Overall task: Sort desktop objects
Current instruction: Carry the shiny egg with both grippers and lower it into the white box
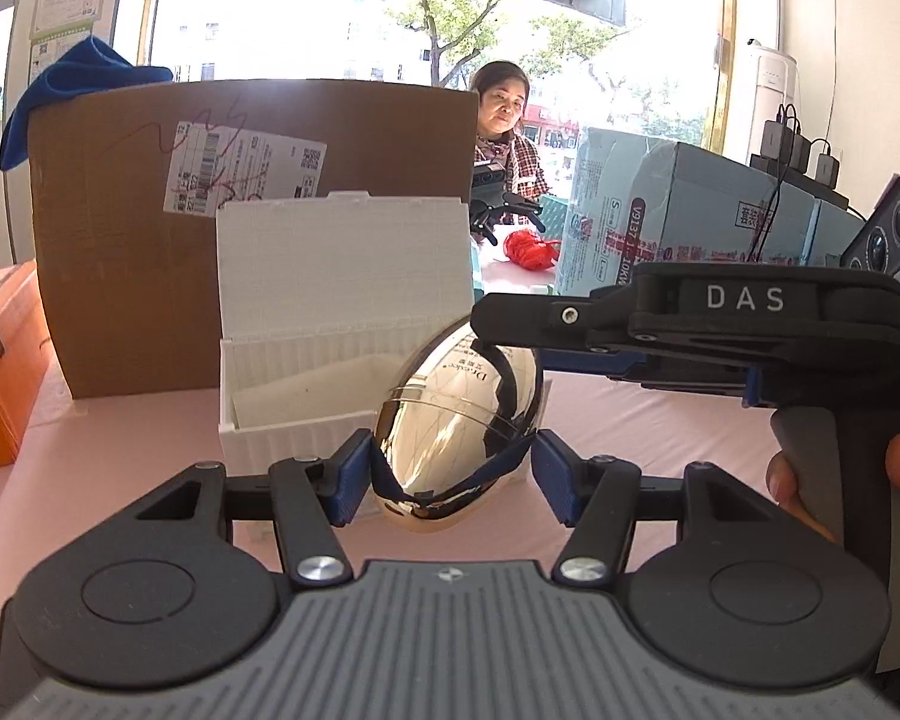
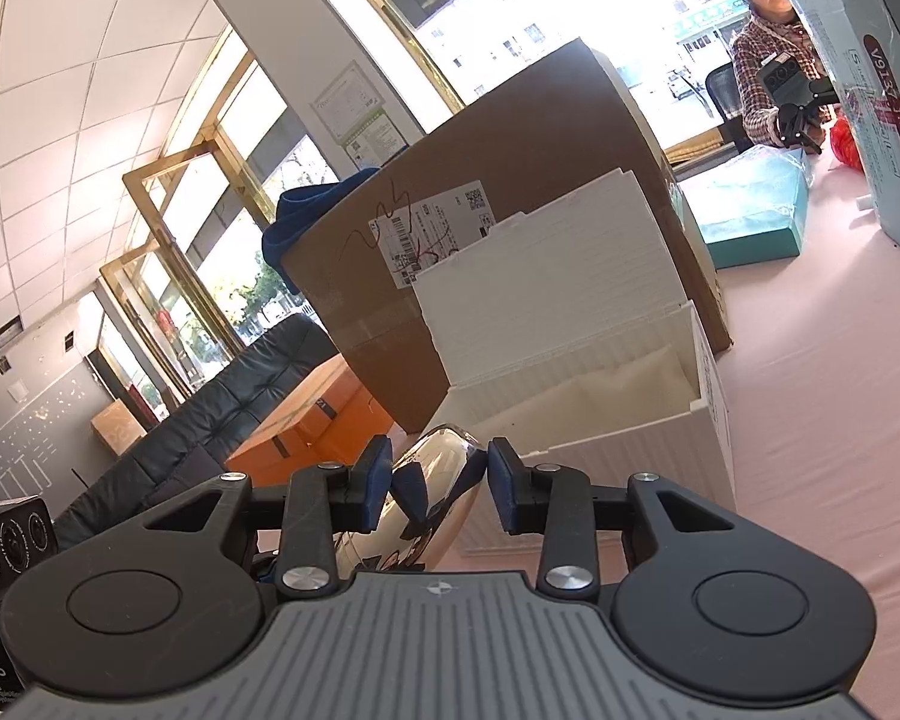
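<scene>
left claw: pinching low end of chrome egg case | right claw: pinching its upper end | case: lifted off pink worktop, just before open white box

Bright daylight poured through large windows at the far side, with trees and buildings outside. A white panelled ceiling spread overhead. Gold-framed glass doors stood at the left, and a dark leather sofa sat nearer.
</scene>
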A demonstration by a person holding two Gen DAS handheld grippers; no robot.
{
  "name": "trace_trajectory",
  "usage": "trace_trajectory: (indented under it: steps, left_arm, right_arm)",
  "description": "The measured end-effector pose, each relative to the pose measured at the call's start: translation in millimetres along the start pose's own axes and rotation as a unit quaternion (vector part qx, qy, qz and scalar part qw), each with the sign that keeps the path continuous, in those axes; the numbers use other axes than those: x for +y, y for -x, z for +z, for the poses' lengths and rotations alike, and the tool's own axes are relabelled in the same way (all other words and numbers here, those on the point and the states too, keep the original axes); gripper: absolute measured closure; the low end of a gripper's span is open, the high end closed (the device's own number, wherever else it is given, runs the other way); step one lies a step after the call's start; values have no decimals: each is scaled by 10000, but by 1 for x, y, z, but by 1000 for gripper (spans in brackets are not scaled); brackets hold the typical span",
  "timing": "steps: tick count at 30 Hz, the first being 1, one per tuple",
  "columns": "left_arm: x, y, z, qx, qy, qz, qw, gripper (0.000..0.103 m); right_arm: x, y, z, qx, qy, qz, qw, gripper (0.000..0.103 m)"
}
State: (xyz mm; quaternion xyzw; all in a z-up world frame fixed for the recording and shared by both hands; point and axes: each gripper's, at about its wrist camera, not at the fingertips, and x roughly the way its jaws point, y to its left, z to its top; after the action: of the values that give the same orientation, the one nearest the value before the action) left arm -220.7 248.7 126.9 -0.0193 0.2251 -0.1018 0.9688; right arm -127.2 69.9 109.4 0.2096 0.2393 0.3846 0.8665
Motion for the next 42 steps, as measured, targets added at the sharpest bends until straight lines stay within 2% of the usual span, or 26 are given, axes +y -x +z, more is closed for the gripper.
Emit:
trace_trajectory:
  steps: [4,10,14,20,25,27,33,42]
  left_arm:
    - [6,0,25,-137,-116,30,9998,49]
    - [20,-14,59,-189,-20,51,9998,49]
    - [29,-27,79,-221,105,86,9997,49]
    - [28,-51,100,-211,-40,206,9996,49]
    - [22,-80,94,-41,-346,267,9990,49]
    - [23,-94,89,171,-386,293,9987,49]
    - [29,-111,80,444,-319,254,9982,48]
    - [37,-137,66,897,-253,172,9955,48]
  right_arm:
    - [8,-3,19,-173,5,119,9998,71]
    - [14,-19,51,-373,41,125,9992,71]
    - [12,-36,70,-466,-55,115,9988,71]
    - [1,-56,93,-652,-102,170,9977,70]
    - [-14,-62,100,-643,37,33,9979,70]
    - [-25,-68,100,-478,-19,-14,9989,70]
    - [-45,-87,95,-75,-150,-223,9996,70]
    - [-47,-95,85,292,138,-474,9984,70]
